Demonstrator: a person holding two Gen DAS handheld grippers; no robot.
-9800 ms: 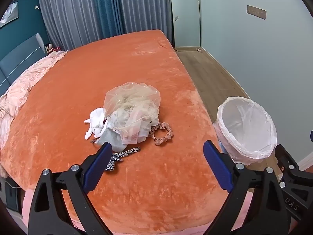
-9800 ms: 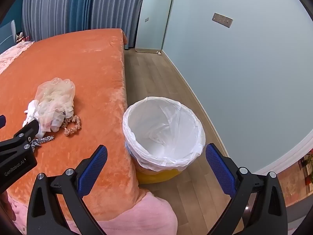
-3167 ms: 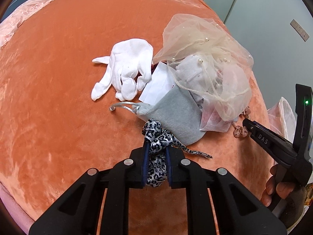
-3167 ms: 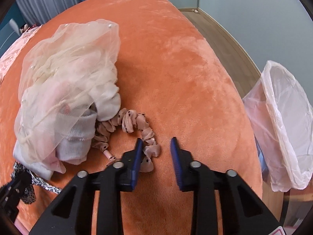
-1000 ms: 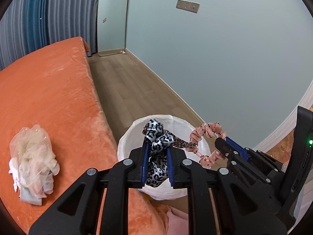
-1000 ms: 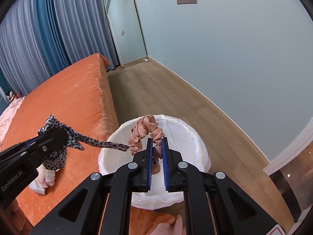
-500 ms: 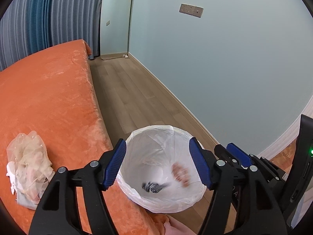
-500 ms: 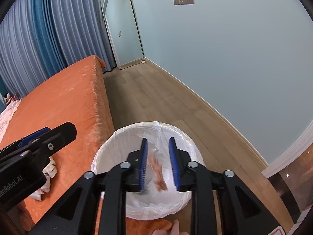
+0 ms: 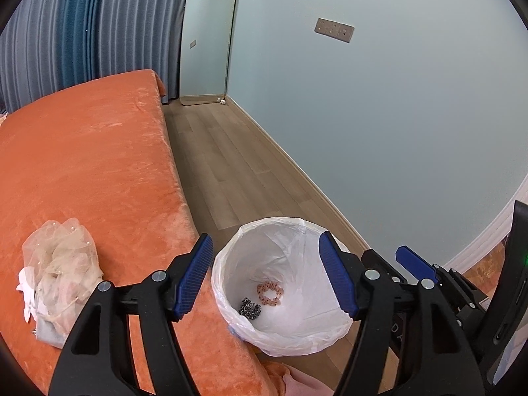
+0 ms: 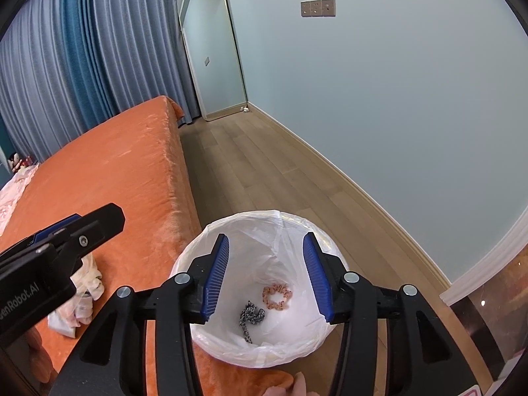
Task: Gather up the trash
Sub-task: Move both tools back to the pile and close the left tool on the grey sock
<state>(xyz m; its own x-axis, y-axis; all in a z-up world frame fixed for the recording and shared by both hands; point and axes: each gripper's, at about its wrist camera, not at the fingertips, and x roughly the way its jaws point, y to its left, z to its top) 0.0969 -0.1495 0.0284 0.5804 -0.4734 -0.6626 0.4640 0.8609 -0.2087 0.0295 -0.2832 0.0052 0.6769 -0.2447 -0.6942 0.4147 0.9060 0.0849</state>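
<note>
Bare floor [image 9: 231, 165] runs between bed edge [image 9: 178, 194] and wall [image 9: 396, 115].

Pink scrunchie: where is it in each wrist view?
Left wrist: pink scrunchie at the bin bottom, lower centre, up-right of the leopard scrunchie.
Right wrist: lower centre, again up-right of it.
Shared landmark: white bin liner.

Pink scrunchie [image 9: 270, 293] and leopard scrunchie [image 9: 249, 308] lie inside the white-lined bin [image 9: 264, 234]
</note>
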